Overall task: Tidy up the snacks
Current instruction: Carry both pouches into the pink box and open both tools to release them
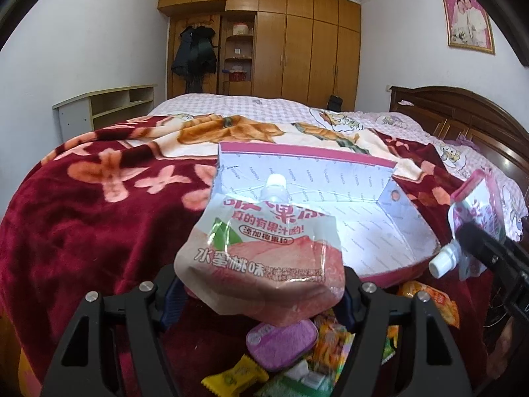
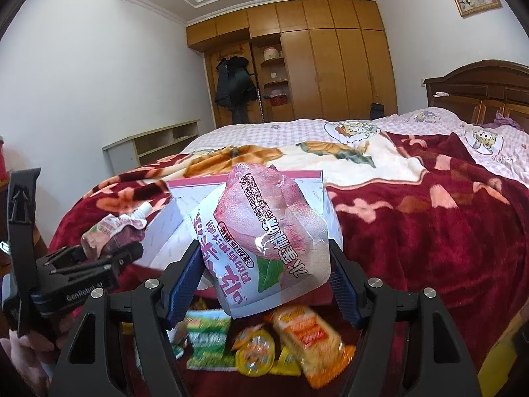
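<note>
Both claws are pinching peach jelly pouches above a bed. Left claw (image 1: 264, 292) has its blue pads (image 1: 172, 301) pressed against the bottom of one peach jelly pouch (image 1: 264, 254), which stands spout-up with its white cap pointing away, toward the far side. Right claw (image 2: 264, 274) grips a second peach jelly pouch (image 2: 264, 231) near its spout end, so that the print reads upside down and the pouch's fat bottom points away.

Nearest, under the claws, loose snacks lie on the dark red flowered blanket (image 1: 82, 225): a purple jelly cup (image 1: 281, 342), a yellow wrapped candy (image 1: 236, 375), a green packet (image 2: 208, 340), an orange cracker pack (image 2: 307, 340) and a round yellow-lidded cup (image 2: 256, 352).

Just beyond the snacks sits an open white box (image 1: 330, 182) with a pink rim; both pouches hang at its near edge, neither one inside it.

Farther off, a pink checked bedsheet (image 1: 238, 102) covers the bed, a dark wooden headboard (image 1: 463, 112) stands to the right, and a wooden wardrobe (image 1: 297, 43) fills the far wall.
</note>
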The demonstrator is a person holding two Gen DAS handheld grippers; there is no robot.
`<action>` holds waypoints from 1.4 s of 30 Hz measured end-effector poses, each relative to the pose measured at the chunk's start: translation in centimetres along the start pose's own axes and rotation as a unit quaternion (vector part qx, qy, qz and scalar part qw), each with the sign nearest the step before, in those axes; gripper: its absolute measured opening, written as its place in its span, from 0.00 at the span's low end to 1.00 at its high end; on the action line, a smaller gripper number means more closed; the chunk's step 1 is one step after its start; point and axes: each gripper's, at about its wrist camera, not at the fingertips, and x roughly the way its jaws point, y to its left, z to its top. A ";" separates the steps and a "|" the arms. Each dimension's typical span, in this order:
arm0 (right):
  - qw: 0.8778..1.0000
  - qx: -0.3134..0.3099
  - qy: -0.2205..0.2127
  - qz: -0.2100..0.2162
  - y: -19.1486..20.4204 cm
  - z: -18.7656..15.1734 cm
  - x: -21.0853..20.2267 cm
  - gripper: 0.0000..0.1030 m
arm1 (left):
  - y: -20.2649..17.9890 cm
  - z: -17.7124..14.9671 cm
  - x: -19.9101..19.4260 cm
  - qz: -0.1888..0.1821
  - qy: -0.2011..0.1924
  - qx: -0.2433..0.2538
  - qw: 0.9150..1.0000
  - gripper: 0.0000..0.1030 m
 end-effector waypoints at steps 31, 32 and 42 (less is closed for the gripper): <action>0.998 0.002 0.060 -0.015 -1.1 -1.4 7.9 0.70 | -1.7 -0.4 7.3 0.022 0.063 0.019 0.998 0.80; 0.998 0.004 0.058 -0.016 -1.2 -1.4 7.7 0.70 | -1.6 -0.3 7.3 0.026 0.061 0.017 0.998 0.82; 0.999 0.017 0.041 -0.017 -1.2 -0.8 5.9 0.72 | -1.7 0.2 5.0 0.023 0.044 0.014 0.999 0.86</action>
